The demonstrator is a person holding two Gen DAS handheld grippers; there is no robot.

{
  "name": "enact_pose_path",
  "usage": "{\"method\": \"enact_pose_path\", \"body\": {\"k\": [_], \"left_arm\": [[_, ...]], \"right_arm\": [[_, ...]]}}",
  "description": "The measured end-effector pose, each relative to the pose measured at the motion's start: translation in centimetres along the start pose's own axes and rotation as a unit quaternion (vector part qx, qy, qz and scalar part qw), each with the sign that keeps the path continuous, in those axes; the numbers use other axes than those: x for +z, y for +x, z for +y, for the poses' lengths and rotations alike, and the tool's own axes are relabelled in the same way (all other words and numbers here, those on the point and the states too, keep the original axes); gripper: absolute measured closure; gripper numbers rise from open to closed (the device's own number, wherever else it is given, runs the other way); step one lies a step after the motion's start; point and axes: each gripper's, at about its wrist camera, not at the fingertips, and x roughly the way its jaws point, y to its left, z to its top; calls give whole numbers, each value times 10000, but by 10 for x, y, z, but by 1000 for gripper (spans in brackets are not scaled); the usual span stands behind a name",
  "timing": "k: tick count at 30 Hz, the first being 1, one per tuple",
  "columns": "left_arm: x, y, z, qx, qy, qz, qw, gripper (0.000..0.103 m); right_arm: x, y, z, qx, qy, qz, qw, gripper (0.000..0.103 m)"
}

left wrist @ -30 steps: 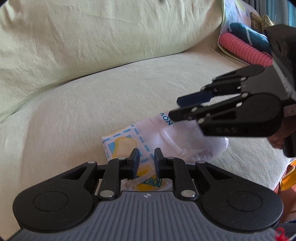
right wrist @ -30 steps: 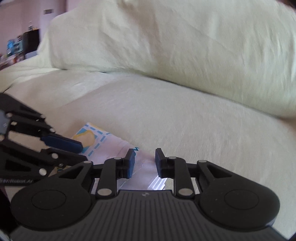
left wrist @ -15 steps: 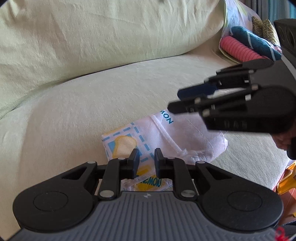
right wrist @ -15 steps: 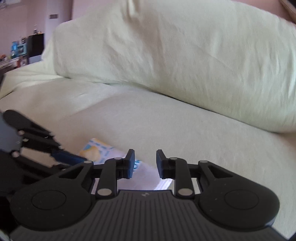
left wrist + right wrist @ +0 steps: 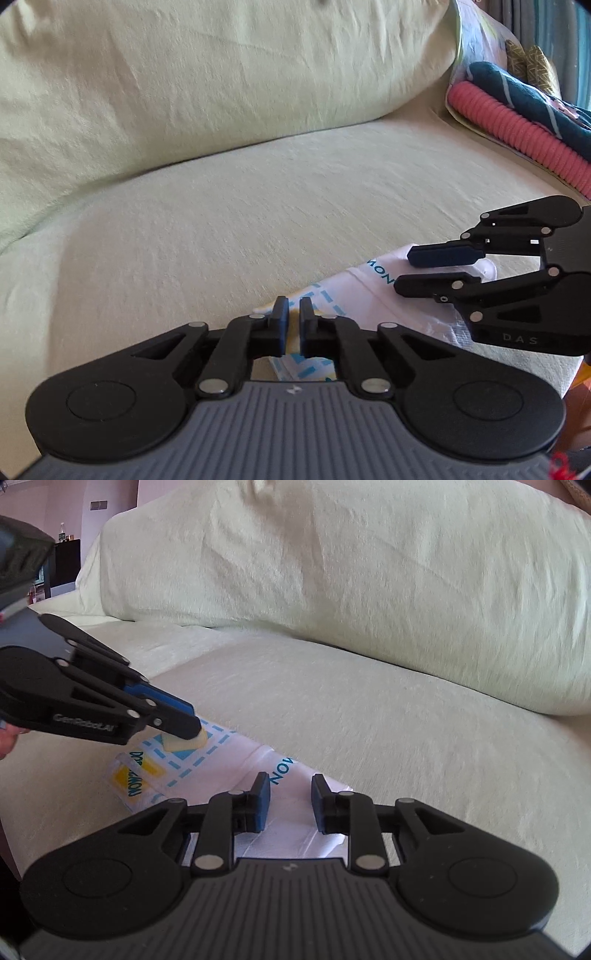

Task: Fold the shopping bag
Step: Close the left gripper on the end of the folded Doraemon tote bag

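Pale green sofa fabric (image 5: 258,206) fills both views, with a big back cushion (image 5: 369,572) of the same cloth seen behind the seat. On that seat the shopping bag (image 5: 229,771) is laid out flat: thin white plastic, printed with blue dashed lines, yellow patches and blue lettering.

At the printed end of the bag, the left gripper (image 5: 197,734) is seen from the right wrist camera with its jaws just brought together, and a pale yellow fold of the bag is pinched at the tips, lifted slightly off the seat. In the left wrist camera the same left gripper (image 5: 291,325) is shown with only a thin slit between its blue pads, bag plastic visible in that slit.

Over the plain white end, the right gripper (image 5: 290,801) is held with its jaws partly apart; the bag is seen between and under the fingers, but nothing is clamped. From the left wrist camera the right gripper (image 5: 404,271) is shown reaching in from the right, just above the lettered part of the bag.

At the far right of the sofa, a pink ribbed roll (image 5: 517,136) and a dark teal cloth (image 5: 528,99) are piled together.
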Motion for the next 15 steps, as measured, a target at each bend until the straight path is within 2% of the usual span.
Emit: {"method": "enact_pose_path", "body": {"k": [5,10,13,15], "left_arm": [[0,16,5,-78,-51,47,9999,103],[-2,24,2,162,-191,-79,9997,103],[1,17,14,544,-609,-63,9966,101],[-3,-10,35,876,-1525,-5,9844,95]], "right_arm": [[0,5,-2,48,88,28,9999,81],[-2,6,0,-13,91,-28,10000,80],[-1,8,0,5,85,-24,10000,80],[1,8,-1,22,94,-13,10000,80]]}}
